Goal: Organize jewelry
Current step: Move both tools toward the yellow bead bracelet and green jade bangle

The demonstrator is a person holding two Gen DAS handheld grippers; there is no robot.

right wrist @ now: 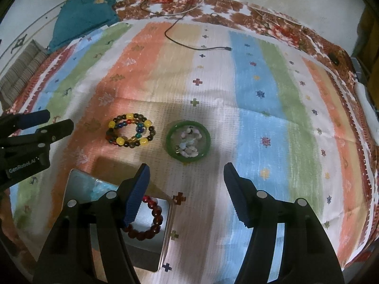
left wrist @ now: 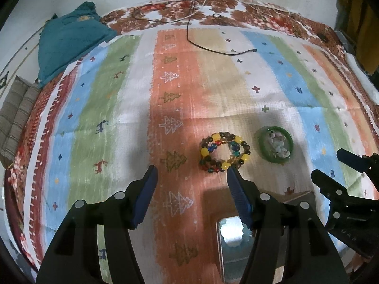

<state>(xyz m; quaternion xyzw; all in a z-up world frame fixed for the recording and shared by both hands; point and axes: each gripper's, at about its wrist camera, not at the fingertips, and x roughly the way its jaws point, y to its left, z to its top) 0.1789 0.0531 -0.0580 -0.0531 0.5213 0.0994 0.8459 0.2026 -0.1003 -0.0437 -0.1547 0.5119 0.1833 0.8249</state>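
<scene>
A pile of multicoloured beaded bracelets (left wrist: 223, 152) (right wrist: 130, 133) lies on the striped cloth. Right of it a green bangle (left wrist: 261, 142) (right wrist: 168, 139) rings a heap of pale beads (right wrist: 189, 142). An open metal tin (left wrist: 232, 248) (right wrist: 144, 248) holds a dark red bead bracelet (right wrist: 151, 222) and a light blue one (right wrist: 98, 187). My left gripper (left wrist: 190, 172) (right wrist: 59, 119) is open above the cloth, its right finger just short of the beaded pile. My right gripper (right wrist: 186, 166) (left wrist: 327, 163) is open too, nothing between its fingers, the bangle just ahead.
A black cable (left wrist: 213, 49) trails over the far part of the cloth. A teal fabric bundle (left wrist: 68, 40) sits at the back left by a striped cushion (left wrist: 14, 113). The floral bed cover (right wrist: 284, 30) rims the cloth.
</scene>
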